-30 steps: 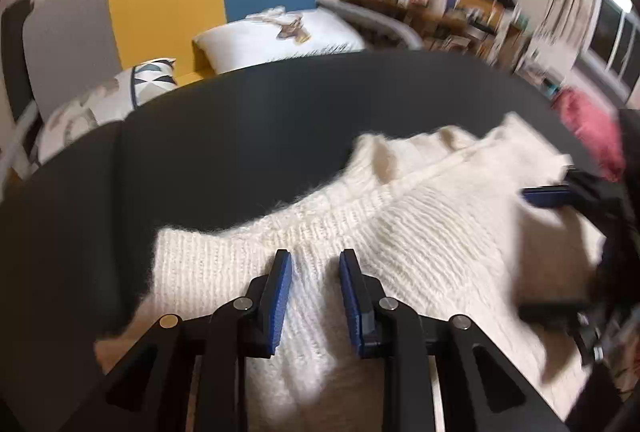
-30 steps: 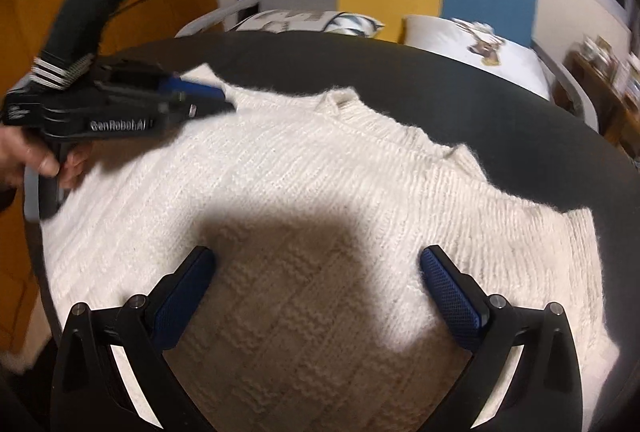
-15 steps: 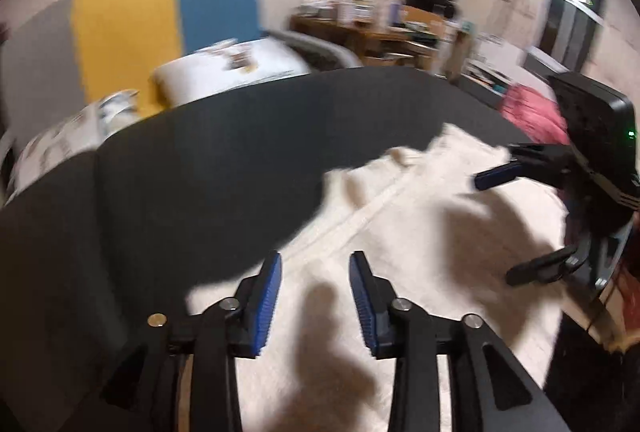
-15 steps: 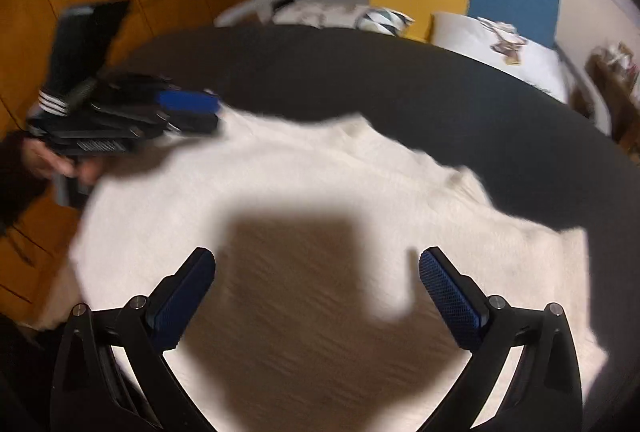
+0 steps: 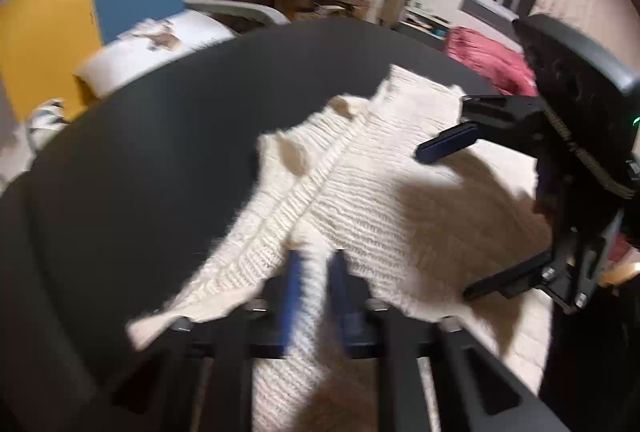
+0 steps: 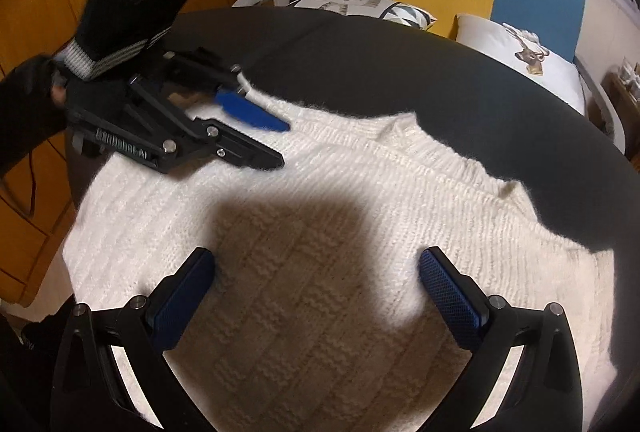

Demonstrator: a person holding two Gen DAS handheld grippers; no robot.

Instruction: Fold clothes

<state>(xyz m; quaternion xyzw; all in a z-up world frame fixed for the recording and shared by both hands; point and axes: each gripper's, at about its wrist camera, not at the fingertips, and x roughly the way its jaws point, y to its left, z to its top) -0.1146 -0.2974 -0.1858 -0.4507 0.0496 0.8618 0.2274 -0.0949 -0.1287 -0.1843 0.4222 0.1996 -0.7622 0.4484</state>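
Left wrist view: left gripper (image 5: 314, 284) is pinched on a ridge of the sweater (image 5: 384, 200), a strip of white knit standing up between the blue pads; the frame is blurred there, so how deep the bite goes is unclear. From the right wrist view the same gripper (image 6: 282, 142) sits low at the sweater's (image 6: 320, 252) left part near the far edge, fingers nearly parallel to the cloth, and whether cloth sits between them is not readable from that side. A hand (image 6: 56, 92) grips its handle at the table's left side.

Right gripper (image 6: 316, 284) is spread wide, nothing between the pads, hovering above the middle of the knit and pointing down and forward; its shadow falls on the cloth. In the left view it (image 5: 444, 220) hangs over the sweater's right part.

Sweater lies spread on the dark round table (image 6: 400, 72), near side running out of frame. Chunky soft knit: probably light, limp, stretchy, not slippery, will sag and drag rather than hold shape. Best hold is likely a thick edge, seam or hem, pinched deep, one hold per gripper to keep the fold line straight.
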